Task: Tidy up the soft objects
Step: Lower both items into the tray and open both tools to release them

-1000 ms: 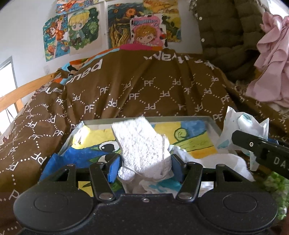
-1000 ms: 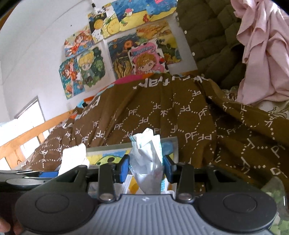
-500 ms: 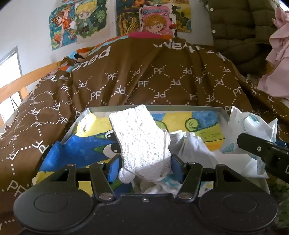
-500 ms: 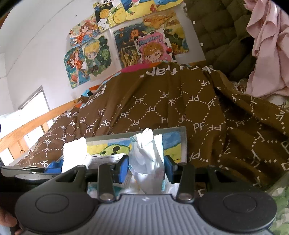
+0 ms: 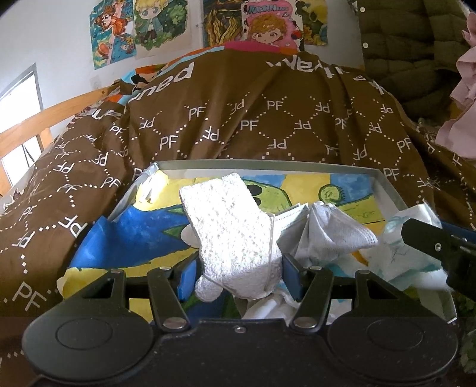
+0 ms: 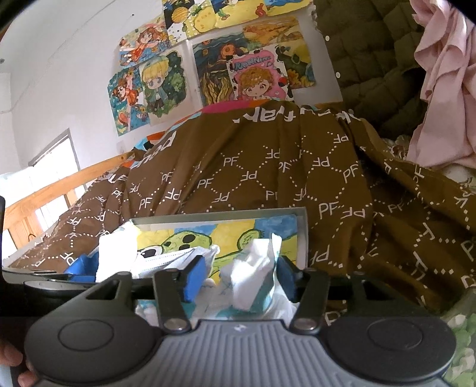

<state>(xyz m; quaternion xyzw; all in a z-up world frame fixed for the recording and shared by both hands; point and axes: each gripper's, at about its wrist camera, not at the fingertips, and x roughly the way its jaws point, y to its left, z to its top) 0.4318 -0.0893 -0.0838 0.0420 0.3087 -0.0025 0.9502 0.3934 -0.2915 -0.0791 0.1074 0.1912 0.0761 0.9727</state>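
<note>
A shallow grey tray (image 5: 267,164) lined with a green, yellow and blue turtle drawing lies on the brown bedspread. My left gripper (image 5: 238,275) is shut on a white lacy sock (image 5: 229,226) that stands up over the tray's near edge. A second white sock (image 5: 339,229) and a face mask (image 5: 290,214) lie in the tray. My right gripper (image 6: 239,278) now stands open around a crumpled white and teal wrapper (image 6: 253,277) that rests in the tray's right part (image 6: 302,235). The right gripper's finger shows in the left wrist view (image 5: 437,241).
The brown PF-patterned bedspread (image 5: 267,113) rises behind the tray. A wooden bed rail (image 5: 47,119) runs at left. An olive quilted jacket (image 6: 372,59) and a pink garment (image 6: 440,74) hang at right. Drawings (image 5: 261,20) cover the wall.
Both grippers have moved lower and forward over the tray. The right gripper's jaws have spread apart, and the wrapper now sits loose between them.
</note>
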